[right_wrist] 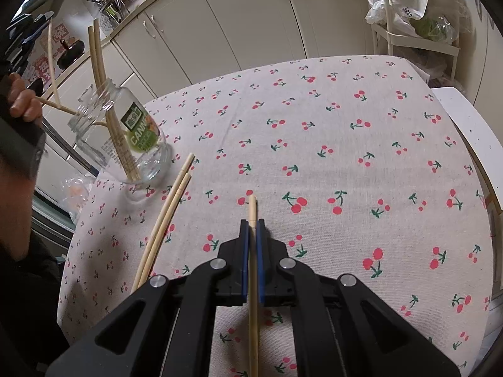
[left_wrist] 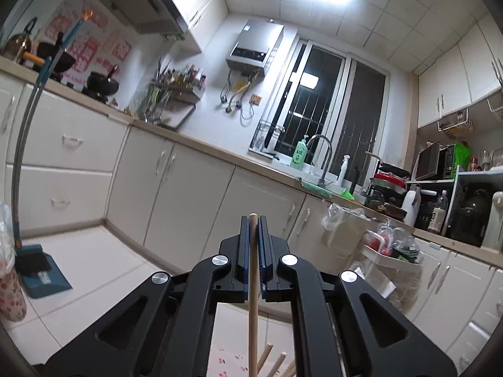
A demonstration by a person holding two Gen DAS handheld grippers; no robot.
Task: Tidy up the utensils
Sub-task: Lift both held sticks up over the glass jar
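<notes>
two pale wooden chopsticks are clamped right now, one in each gripper. the left gripper (left_wrist: 253, 220) has its blue-padded jaws closed on a thin light-wood chopstick (left_wrist: 253, 298), which runs upright between the pads, its rounded end poking just past the tips; this gripper looks out level across a kitchen with cream cabinet doors (left_wrist: 188, 194) and a dark window (left_wrist: 317, 106). a few more wooden stick ends (left_wrist: 276, 361) show at the bottom edge of that view, over a patch of cherry-print cloth.

the right gripper (right_wrist: 252, 224) is tilted down over a round table covered with a beige cherry-print tablecloth (right_wrist: 330, 144), its jaws pinched shut on another thin pale chopstick (right_wrist: 253, 282) that passes between the pads and juts a little way forward above the cloth.

near the table's left edge stands a clear glass jar with a green label (right_wrist: 135, 138), looking tilted in the fisheye view. several chopsticks (right_wrist: 121, 144) stand inside it, leaning out of its mouth. just beside the jar, a pair of loose pale chopsticks (right_wrist: 166, 216) lies on the cloth, side by side, slanting toward the near edge. at the far left of the right wrist view a person's hand (right_wrist: 22, 100) grips a dark handle, next to the jar's mouth.
</notes>
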